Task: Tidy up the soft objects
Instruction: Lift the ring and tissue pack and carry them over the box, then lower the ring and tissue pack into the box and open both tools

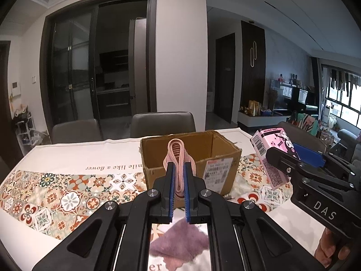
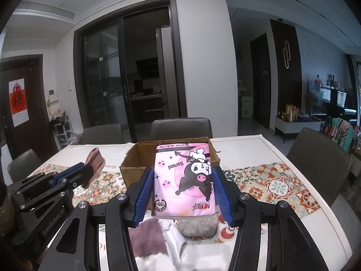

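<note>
Both loads are up and heading for the cardboard box [image 1: 191, 158]; left gripper [image 1: 179, 174] jaws pinch the pink folded cloth [image 1: 178, 155], right gripper [image 2: 183, 192] jaws clamp the pink tissue pack [image 2: 183, 180]; box lies just beyond both jaws; next, I'd say, carry over the rim and release.

Both wrist views dim overall, cool grey cast. Daylight enters from the windows [image 1: 343, 103] at far right, slightly blown out. Kitchen doorway [image 2: 144, 72] nearly black, detail lost. Strong fisheye bending at edges; black vignette in corners. Tissue pack [image 2: 183, 180] sharp, mild sheen. Purple towel [image 1: 180, 239] below the fingers soft, possibly out of focus. Shadows on the tablecloth [image 1: 67, 194] faint.
</note>
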Action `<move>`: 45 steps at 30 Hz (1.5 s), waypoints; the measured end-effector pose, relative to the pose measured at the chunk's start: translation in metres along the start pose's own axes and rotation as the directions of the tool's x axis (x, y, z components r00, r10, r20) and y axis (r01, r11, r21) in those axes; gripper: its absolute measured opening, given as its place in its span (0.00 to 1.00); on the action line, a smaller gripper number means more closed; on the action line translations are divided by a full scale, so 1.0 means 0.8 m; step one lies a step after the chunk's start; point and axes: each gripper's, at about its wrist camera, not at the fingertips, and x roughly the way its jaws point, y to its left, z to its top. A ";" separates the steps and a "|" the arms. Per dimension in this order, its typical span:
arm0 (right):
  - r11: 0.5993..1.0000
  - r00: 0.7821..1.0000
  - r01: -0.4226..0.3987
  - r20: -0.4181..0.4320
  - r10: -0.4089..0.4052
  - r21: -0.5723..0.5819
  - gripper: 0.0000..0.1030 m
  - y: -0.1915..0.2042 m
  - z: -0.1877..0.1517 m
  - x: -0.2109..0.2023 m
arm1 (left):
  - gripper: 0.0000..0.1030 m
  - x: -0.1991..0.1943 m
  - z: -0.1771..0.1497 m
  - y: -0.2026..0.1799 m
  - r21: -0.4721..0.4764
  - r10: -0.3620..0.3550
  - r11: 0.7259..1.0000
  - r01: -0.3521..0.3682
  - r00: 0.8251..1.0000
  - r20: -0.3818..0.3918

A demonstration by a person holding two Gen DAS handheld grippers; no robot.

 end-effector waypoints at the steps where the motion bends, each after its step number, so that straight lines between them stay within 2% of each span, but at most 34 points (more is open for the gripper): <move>1: 1.000 1.000 -0.006 0.001 0.006 0.003 0.52 -0.001 0.003 0.004 | 0.09 0.005 0.004 0.001 -0.003 0.001 1.000 -0.001 1.000 -0.001; 10: 1.000 1.000 -0.028 -0.001 0.028 0.002 0.52 -0.002 0.027 0.041 | 0.09 0.038 0.027 0.006 -0.020 0.004 1.000 -0.004 1.000 -0.003; 24: 0.997 0.997 -0.076 -0.016 0.075 -0.031 0.52 -0.008 0.058 0.113 | 0.09 0.108 0.049 0.009 -0.023 0.052 0.998 -0.053 0.998 -0.041; 36: 0.992 0.989 -0.122 -0.086 0.119 -0.031 0.52 -0.023 0.060 0.185 | 0.09 0.167 0.054 0.012 -0.018 0.063 0.998 -0.065 0.994 -0.090; 45: 0.989 0.980 -0.139 -0.151 0.130 -0.050 0.52 -0.025 0.056 0.230 | 0.09 0.212 0.052 0.016 -0.025 0.063 0.997 -0.068 0.984 -0.165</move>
